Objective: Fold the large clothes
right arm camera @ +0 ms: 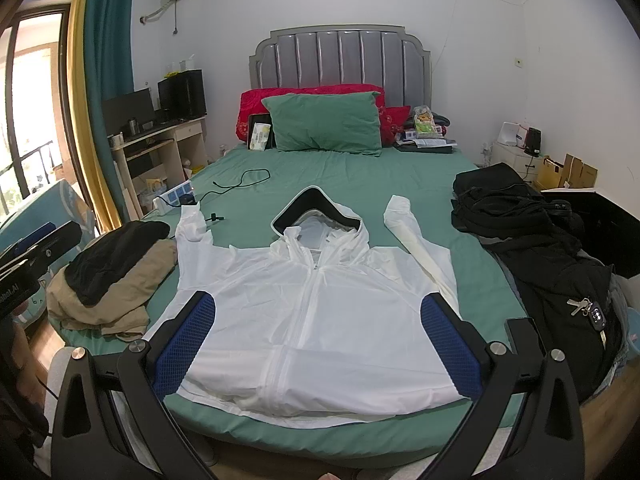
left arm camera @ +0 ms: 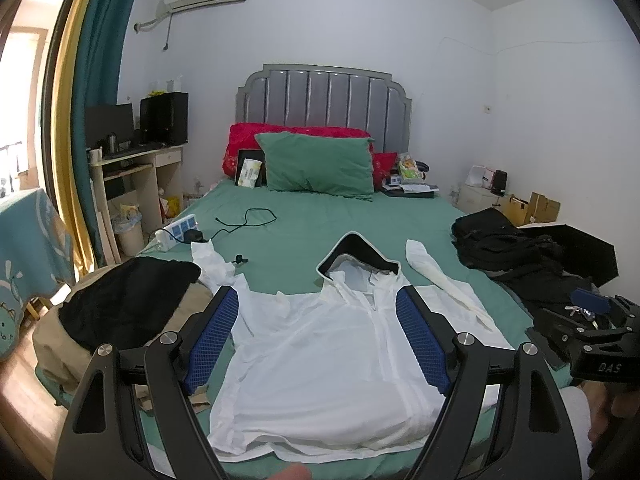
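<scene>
white jacket [right arm camera: 316, 300] lies flat on bed [right arm camera: 320, 176], ready to fold | our left gripper [left arm camera: 318, 344] wide, empty | our right gripper [right arm camera: 318, 344] wide, empty

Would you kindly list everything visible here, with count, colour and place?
hooded jacket: one, white, spread flat at the bed's foot, sleeves out
bed: one, green sheet, grey headboard
pillows: one green in front, red ones behind, at the headboard
folded clothes: one pile, black on tan, bed's left edge
black clothes: one heap, bed's right edge
keys: one bunch, on the black heap
power strip: one, white and blue, left of the jacket
desk: one, beige, left of the bed
left gripper: open, above the jacket
right gripper: open, above the jacket
</scene>
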Demonstrator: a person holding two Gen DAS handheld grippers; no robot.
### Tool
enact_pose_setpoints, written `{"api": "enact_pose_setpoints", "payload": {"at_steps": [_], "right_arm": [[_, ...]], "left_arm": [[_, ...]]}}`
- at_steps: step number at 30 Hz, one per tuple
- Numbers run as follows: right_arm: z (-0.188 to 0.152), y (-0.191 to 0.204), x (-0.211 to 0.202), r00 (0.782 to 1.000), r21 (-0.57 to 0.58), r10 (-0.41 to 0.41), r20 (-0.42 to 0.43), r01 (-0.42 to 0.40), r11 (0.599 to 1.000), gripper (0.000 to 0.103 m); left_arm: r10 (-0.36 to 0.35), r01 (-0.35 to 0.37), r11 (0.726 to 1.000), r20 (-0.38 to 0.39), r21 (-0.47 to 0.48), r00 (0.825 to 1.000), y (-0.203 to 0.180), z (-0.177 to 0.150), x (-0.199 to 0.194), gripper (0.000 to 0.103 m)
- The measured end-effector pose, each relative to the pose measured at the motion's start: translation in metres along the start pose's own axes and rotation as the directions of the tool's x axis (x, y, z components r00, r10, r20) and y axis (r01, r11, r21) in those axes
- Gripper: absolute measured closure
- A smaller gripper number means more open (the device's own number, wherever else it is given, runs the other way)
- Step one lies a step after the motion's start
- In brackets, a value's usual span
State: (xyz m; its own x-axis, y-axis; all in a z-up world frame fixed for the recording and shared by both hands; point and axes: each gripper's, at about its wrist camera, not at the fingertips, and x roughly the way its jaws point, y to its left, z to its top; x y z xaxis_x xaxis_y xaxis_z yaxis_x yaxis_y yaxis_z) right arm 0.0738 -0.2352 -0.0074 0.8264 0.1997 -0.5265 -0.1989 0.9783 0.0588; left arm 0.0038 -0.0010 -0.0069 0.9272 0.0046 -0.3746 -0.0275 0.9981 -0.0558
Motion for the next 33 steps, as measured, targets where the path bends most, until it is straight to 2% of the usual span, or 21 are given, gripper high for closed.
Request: {"api": "enact_pose_setpoints", "payload": {"at_steps": [6,14,20,24,30,33], "right_arm": [[0.0,0.0,0.0,1.0,0.001,0.001,-0.001,-0.001,1.0,0.001],[-0.006,-0.005,0.006,1.0,0.004,0.001,-0.013,-0.001,1.0,0.001],[-0.008,-0.016,0.022,0.999,0.019,-0.002,-0.035,0.003,1.0,0.001],[-0.006,-0.033,0.041,0.998,0.028,-0.005,-0.058,0.007,1.0,0.001],[-0.005,-0.068,0.088,0.99,0.031,-0.005,-0.143,0.01,0.999,0.001],[-0.004,-0.088,0.115,0.984,0.035,-0.002,-0.179,0.009,0.999,0.001]], "left_arm": [[0.006,-0.006,1.0,-0.007,0.004,1.0,0.001,0.001,-0.001,0.019],[-0.034,0.035,0.999,-0.057,0.018,0.998,-0.005,0.0,0.011,0.019],[-0.061,0.062,0.998,-0.163,0.005,0.985,-0.006,-0.006,0.045,0.019],[-0.059,0.062,0.998,-0.191,0.009,0.98,-0.009,-0.011,0.065,0.018],[-0.069,0.072,0.997,-0.255,0.001,0.964,-0.012,-0.017,0.112,0.018],[-0.102,0.103,0.995,-0.285,-0.009,0.953,-0.012,-0.018,0.139,0.018]]}}
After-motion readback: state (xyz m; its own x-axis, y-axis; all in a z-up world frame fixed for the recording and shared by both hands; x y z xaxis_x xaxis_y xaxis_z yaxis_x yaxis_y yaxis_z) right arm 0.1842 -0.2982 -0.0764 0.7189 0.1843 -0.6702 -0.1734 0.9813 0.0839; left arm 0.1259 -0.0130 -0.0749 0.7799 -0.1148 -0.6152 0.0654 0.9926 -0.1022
